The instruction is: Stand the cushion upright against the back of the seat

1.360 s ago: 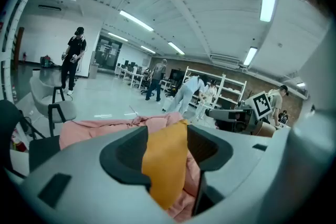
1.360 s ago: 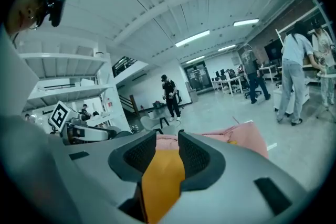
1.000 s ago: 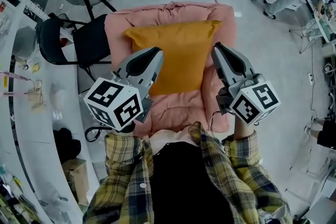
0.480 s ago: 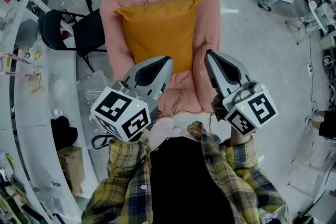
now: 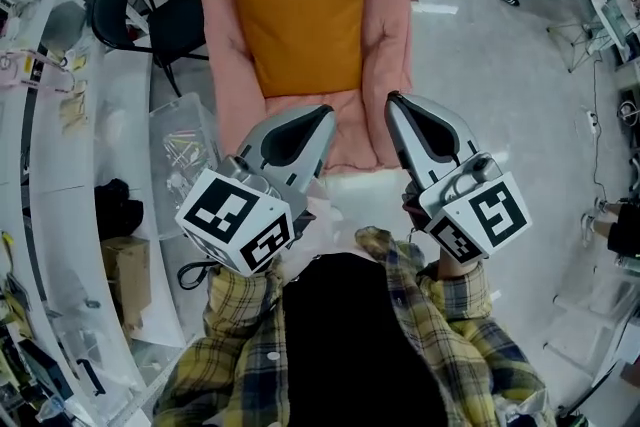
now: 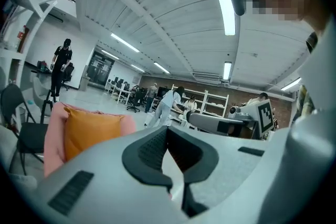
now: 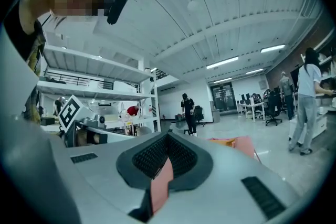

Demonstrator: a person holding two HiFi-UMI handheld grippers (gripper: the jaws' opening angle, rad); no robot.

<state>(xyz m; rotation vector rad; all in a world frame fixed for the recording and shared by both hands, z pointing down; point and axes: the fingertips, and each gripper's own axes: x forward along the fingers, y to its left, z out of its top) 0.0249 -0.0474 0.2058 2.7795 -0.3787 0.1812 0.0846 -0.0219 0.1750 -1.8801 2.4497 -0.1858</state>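
landmark: we're going off the seat point(image 5: 385, 65)
cushion point(image 5: 300, 20): on the seat, up against its back
chair point(image 5: 150, 30): just left of the seat's back end
bin point(image 5: 185, 150): left of the seat's front end, on the floor
counter point(image 5: 55, 215): farther left of the seat, past chair and bin
our grippers: left gripper point(image 5: 322, 115) and right gripper point(image 5: 398, 105) side by side at the seat's front edge

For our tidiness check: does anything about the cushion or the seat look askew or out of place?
Nothing stands out. The orange cushion stands upright against the back of the pink seat, roughly centred. The left tongs and right tongs are shut, clear of it.
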